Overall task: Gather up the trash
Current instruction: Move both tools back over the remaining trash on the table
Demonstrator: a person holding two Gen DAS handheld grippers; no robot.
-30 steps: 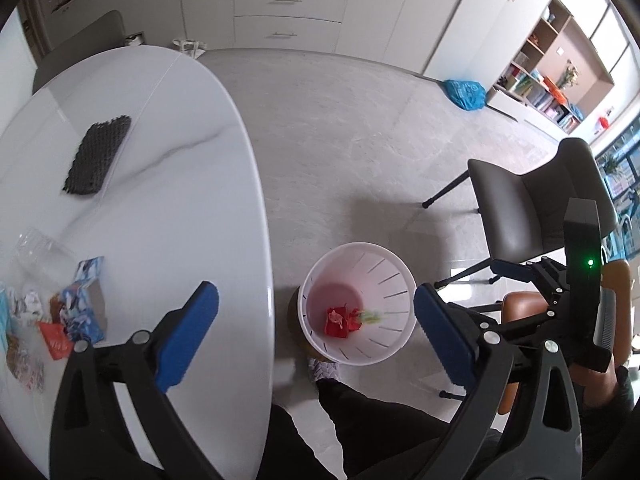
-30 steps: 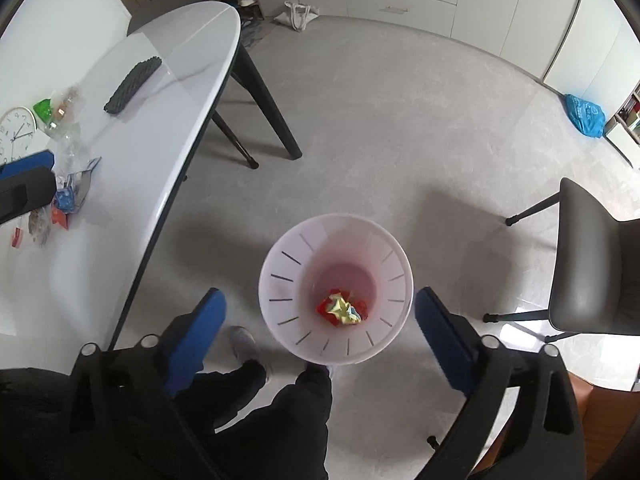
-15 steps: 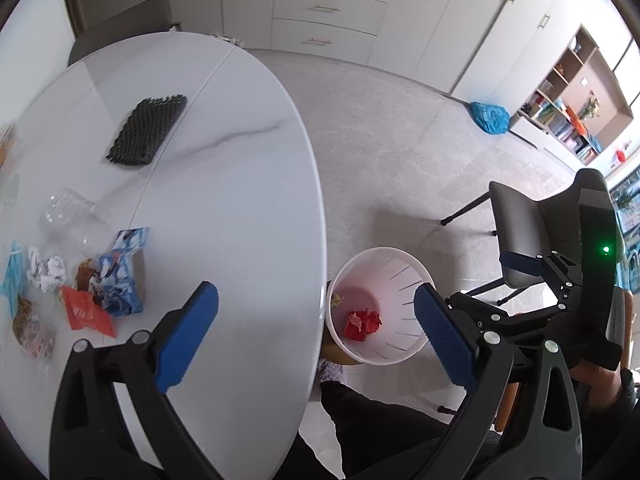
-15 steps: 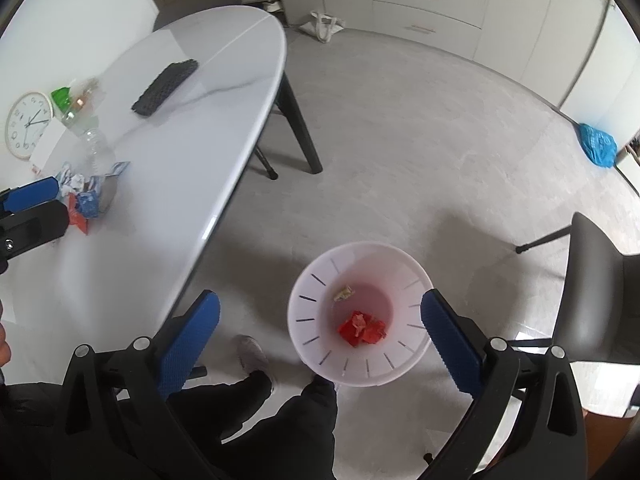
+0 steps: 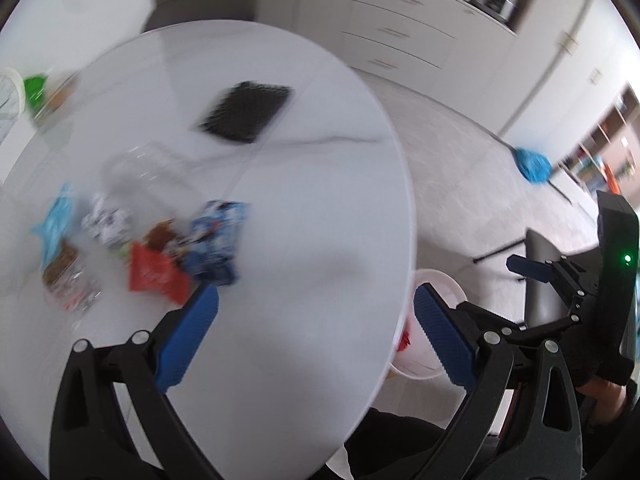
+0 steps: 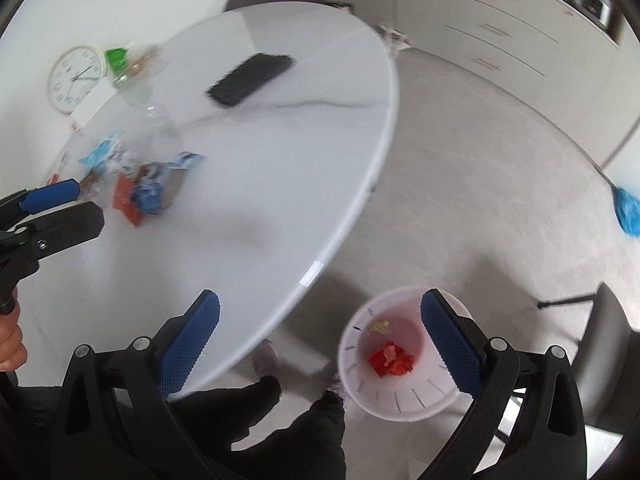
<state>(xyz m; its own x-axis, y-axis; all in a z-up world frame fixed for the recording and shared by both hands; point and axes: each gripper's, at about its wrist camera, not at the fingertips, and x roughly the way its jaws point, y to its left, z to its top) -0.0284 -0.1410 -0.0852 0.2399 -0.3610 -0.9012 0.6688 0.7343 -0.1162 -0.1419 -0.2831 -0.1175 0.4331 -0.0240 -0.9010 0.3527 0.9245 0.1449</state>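
Nearest in the right wrist view, the right gripper is held with its fingers spread wide and nothing between them, over the table edge and the floor beside it. Just beyond its right finger, the white bin is set on the floor close to the table's rim, a spot that appears chosen so that litter can be dropped in with a short reach. A crumpled red scrap and a pale scrap are seen lying at its bottom, so part of the collecting is judged done.

In the left wrist view, the left gripper is likewise held spread and empty, low over the bare near part of the white table, pointed toward the litter. The picture is blurred, so fine detail is not to be trusted.

Further on, the remaining trash is heaped together on the table's left side: a red wrapper just ahead of the left finger, a blue printed packet touching it, and a light blue wrapper beyond. The red wrapper is judged the likeliest next pick.

Farther still, a black mat is laid flat, apart from the heap.
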